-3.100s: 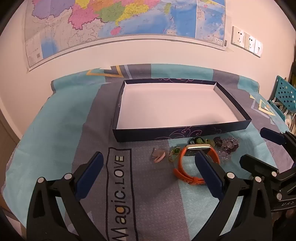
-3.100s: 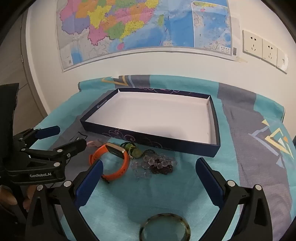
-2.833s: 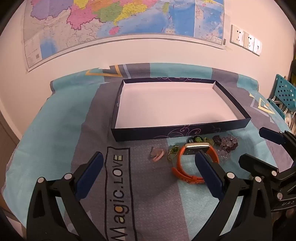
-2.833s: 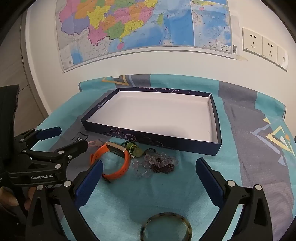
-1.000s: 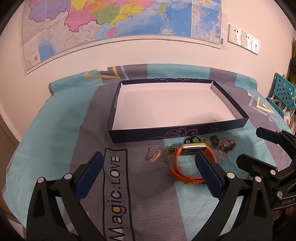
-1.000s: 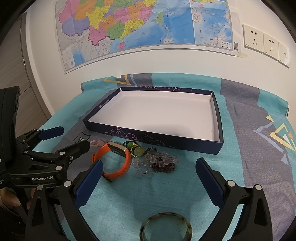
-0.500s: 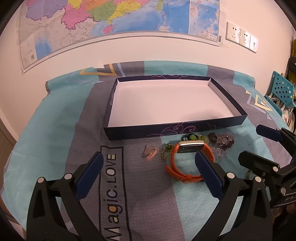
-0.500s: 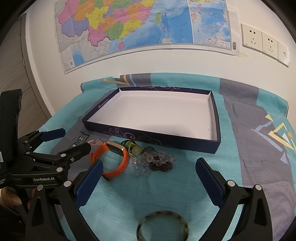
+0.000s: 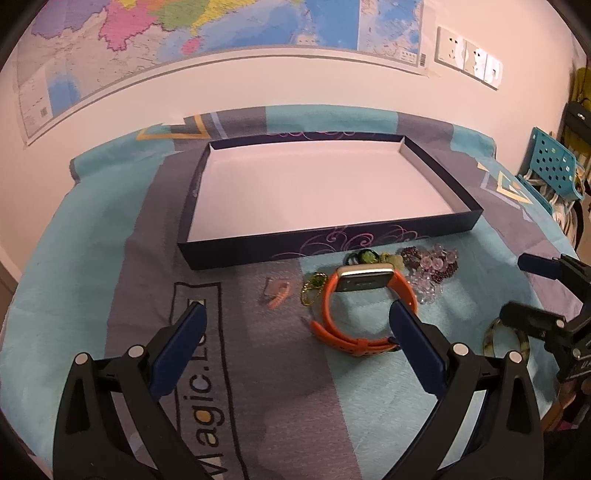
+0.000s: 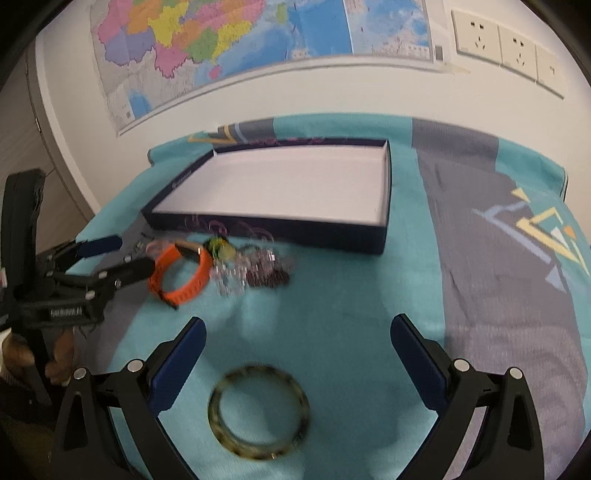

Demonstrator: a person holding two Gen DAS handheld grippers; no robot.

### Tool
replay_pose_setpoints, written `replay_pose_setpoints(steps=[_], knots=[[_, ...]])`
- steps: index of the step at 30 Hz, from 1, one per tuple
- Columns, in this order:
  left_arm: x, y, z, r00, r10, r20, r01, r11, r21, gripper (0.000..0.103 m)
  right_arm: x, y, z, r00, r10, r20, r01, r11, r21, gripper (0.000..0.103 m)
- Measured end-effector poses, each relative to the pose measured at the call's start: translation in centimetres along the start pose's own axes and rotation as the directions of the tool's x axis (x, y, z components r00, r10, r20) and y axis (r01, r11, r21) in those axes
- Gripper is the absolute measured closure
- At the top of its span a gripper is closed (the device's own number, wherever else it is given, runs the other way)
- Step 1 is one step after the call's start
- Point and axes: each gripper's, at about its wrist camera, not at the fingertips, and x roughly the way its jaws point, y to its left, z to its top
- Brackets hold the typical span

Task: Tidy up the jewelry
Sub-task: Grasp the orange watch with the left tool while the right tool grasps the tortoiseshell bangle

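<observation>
A shallow dark blue box (image 9: 207, 254) with a white, empty inside sits on the patterned cloth; it also shows in the right wrist view (image 10: 382, 236). In front of it lie an orange watch (image 9: 364, 341), a small pink piece (image 9: 277, 295), green-gold charms (image 9: 314, 290) and a pile of clear and dark beads (image 9: 432, 266). My left gripper (image 9: 295, 328) is open, its right finger beside the watch strap. My right gripper (image 10: 295, 343) is open above a mottled bangle (image 10: 258, 410). The watch (image 10: 181, 277) and beads (image 10: 251, 275) show there too.
The cloth (image 9: 92, 258) covers the table up to a wall with a map (image 9: 184, 33) and sockets (image 9: 467, 55). A blue perforated chair (image 9: 554, 166) stands at the right. The bangle's edge (image 9: 491, 338) peeks out by the right gripper (image 9: 517, 291).
My right gripper has swung right and forward, so the bangle sits larger between its fingers and the view is blurred. My left gripper has edged closer to the watch. Both stay open.
</observation>
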Motion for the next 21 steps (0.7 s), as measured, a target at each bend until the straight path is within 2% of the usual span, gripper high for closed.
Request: replay_pose_setpoints(steps=[10, 13, 18, 21], knots=[[0.7, -1.1, 0.2, 1.0, 0.012, -0.018, -0.011, 0.999, 0.047, 0.013, -0.9, -0.7, -1.8, 0.999, 0.014, -0.049, -0.015, 0.999, -0.038, 0.01], [0.7, -1.3, 0.3, 1.0, 0.015, -0.016, -0.014, 0.998, 0.055, 0.015, -0.9, -0.8, -2.2, 0.998, 0.021, -0.061, -0.023, 0.999, -0.042, 0.016], [0.8, -1.6, 0.2, 1.0, 0.02, -0.015, -0.019, 0.998, 0.068, 0.017, -0.7, -0.5, -2.4, 0.996, 0.031, -0.083, -0.037, 0.997, -0.062, 0.035], [0.8, -1.6, 0.2, 1.0, 0.021, -0.015, -0.02, 0.997, 0.071, 0.018, -0.4, 0.0, -2.4, 0.995, 0.025, -0.093, -0.033, 0.995, -0.091, 0.039]])
